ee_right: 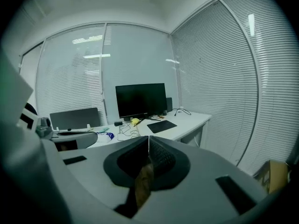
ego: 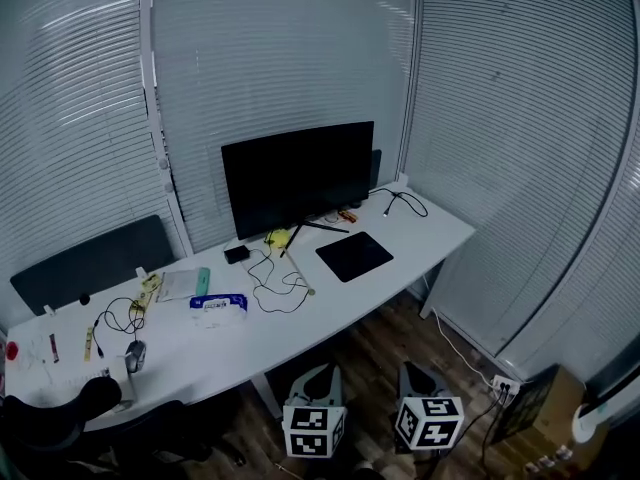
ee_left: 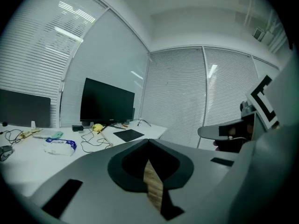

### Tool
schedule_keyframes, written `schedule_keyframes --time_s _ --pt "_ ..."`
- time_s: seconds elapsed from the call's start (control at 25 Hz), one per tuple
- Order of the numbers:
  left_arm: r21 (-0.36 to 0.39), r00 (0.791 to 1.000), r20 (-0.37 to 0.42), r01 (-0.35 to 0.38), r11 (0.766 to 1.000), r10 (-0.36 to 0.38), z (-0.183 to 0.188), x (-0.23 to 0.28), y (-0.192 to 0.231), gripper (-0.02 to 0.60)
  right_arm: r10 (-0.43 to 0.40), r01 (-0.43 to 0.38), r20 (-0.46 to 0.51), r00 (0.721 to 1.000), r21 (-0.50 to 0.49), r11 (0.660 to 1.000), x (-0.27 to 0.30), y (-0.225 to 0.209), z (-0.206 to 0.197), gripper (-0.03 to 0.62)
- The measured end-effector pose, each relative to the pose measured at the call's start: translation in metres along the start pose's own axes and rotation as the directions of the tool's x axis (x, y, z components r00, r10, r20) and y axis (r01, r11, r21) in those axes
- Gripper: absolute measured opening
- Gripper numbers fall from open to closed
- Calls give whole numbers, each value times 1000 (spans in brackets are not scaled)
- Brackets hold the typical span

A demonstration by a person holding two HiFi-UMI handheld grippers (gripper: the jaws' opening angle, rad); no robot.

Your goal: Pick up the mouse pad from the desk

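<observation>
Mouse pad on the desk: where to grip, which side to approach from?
Take the mouse pad by its near edge, coming in low from the front of the desk. It lies flat and thin, so a jaw probably has to slip under that edge; cables crowd its left, the monitor stands behind.

A white desk (ego: 420,233) carries a black monitor (ego: 297,176) near its back edge. A black mouse pad (ego: 354,255) lies just front-right of the monitor, a looped black cable (ego: 275,288) lies before it, and a blue-and-white packet (ego: 218,309) lies front-left.
</observation>
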State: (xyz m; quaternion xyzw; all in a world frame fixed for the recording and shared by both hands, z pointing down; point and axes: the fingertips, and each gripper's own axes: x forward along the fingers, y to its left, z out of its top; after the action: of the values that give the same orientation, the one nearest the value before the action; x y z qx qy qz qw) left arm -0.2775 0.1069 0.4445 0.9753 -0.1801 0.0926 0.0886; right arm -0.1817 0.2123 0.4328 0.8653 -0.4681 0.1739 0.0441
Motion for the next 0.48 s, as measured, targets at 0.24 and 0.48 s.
schedule_keyframes --time_s 0.24,0.48 --pt "12 1000 -31 5 1000 -5 -7 22 -4 17 -1 1 -12 1000 9 1000 15 -15 -3 34" --pt "7 999 -48 -24 1000 24 -5 55 -8 17 24 -24 -27 999 16 1000 43 -41 4 34"
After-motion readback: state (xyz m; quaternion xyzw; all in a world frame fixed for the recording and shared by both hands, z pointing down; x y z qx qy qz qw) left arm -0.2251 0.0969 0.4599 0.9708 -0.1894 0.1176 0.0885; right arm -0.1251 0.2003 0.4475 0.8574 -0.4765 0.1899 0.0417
